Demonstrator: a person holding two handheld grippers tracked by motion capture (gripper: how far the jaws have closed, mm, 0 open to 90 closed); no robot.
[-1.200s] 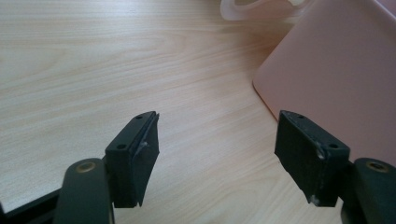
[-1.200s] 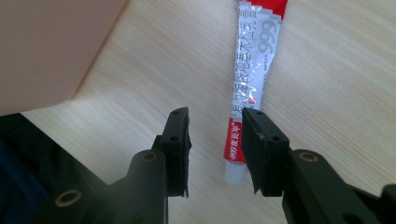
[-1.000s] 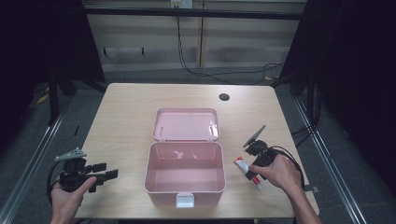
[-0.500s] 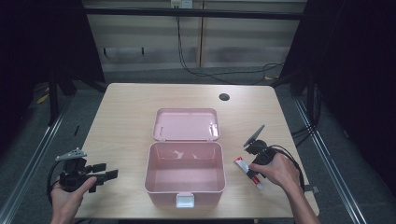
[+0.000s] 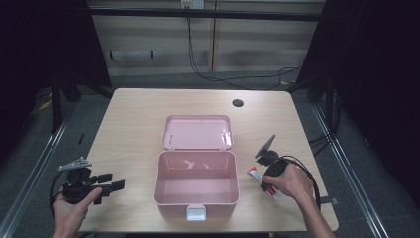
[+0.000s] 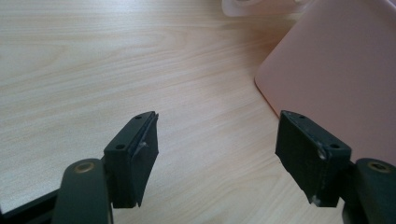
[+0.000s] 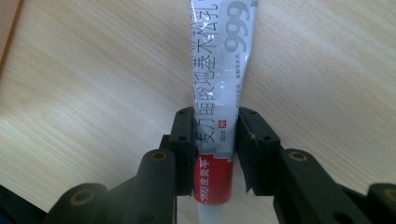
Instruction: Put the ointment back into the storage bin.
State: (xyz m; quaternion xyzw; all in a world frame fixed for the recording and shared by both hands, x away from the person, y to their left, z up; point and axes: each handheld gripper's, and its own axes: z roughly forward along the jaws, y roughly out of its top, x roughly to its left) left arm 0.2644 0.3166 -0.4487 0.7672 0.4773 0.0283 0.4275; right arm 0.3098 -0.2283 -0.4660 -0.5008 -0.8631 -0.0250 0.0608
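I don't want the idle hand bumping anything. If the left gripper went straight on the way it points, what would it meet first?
Probably the pink box's side wall; the left gripper stands open over bare table before it.

The white-and-red soft plastic ointment tube (image 7: 218, 93) carries grey Chinese characters down its length, a large "999" and a small "30" above its red band.

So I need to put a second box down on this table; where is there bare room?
The widest bare patch of the table lies left of the pink box and its open lid, beyond the left gripper. The far strip past the lid is bare up to the hole. Crowded: right of the box, where the right gripper clamps the tube.
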